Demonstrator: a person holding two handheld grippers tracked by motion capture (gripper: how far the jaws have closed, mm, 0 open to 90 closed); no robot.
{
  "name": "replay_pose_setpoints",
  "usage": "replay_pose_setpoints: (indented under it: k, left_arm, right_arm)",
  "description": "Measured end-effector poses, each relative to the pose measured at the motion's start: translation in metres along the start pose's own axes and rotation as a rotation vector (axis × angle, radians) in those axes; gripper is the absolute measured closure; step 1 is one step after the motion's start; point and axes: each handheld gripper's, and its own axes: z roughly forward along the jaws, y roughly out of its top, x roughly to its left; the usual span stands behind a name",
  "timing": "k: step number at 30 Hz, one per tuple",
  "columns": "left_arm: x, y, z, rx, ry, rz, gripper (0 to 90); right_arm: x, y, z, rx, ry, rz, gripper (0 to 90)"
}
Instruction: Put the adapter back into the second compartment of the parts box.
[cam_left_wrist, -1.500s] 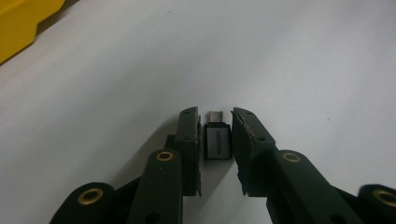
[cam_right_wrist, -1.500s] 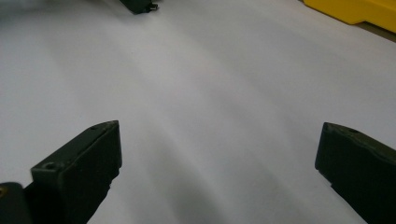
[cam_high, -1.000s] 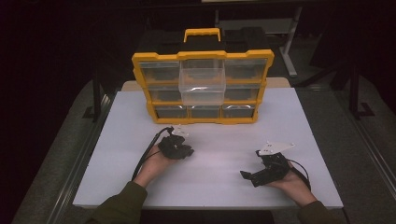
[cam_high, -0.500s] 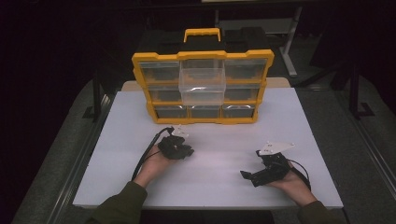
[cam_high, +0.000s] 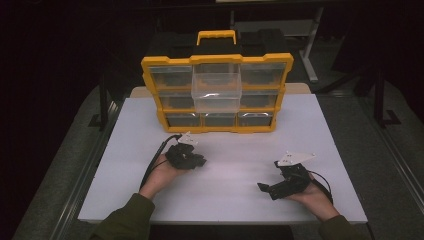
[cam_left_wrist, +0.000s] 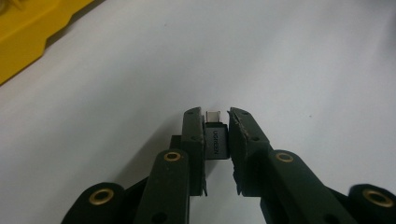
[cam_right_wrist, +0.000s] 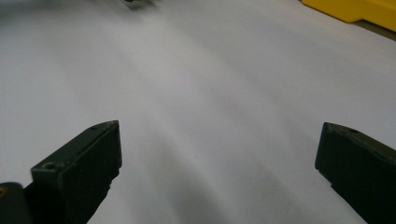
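A white counter (cam_high: 225, 165) stood in a dark room, with a yellow organizer case (cam_high: 216, 92) upright at its far edge. One clear drawer (cam_high: 216, 91) in the middle of the case's front jutted out toward the person. The left gripper (cam_high: 199, 161) lay low on the counter just in front of the case, held in the left hand (cam_high: 162, 175). In the left gripper view its jaws were clamped on a small grey USB adapter (cam_left_wrist: 216, 139), whose metal plug end poked out past the tips, just above the white surface. The right gripper (cam_high: 263, 187) rested near the counter's front right, well apart from the left, held in the right hand (cam_high: 315, 197). Its jaws stood wide apart with bare counter between them.
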Motion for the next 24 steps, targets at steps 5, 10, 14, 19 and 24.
replay_pose_setpoints:
  k: [5, 10, 14, 19, 24]
  left_arm:
    - [0.002, 0.000, -0.008, -0.012, -0.007, -0.008, 76.7]
    - [0.005, -0.001, -0.014, -0.006, -0.016, -0.007, 76.7]
    - [0.006, -0.001, -0.021, -0.011, -0.020, -0.010, 76.7]
    - [0.008, -0.001, -0.029, -0.011, -0.024, -0.019, 76.7]
    - [0.010, -0.001, -0.035, -0.002, -0.026, -0.029, 76.7]
  right_arm:
    - [0.000, 0.000, 0.000, 0.001, 0.000, -0.001, 0.1]
    - [0.000, 0.000, 0.000, 0.002, 0.000, 0.001, 0.1]
    - [0.000, 0.000, 0.000, 0.002, -0.001, 0.000, 0.1]
    - [0.001, 0.000, 0.000, 0.003, -0.001, -0.002, 0.1]
    - [0.001, 0.000, 0.000, 0.005, -0.002, -0.004, 0.1]
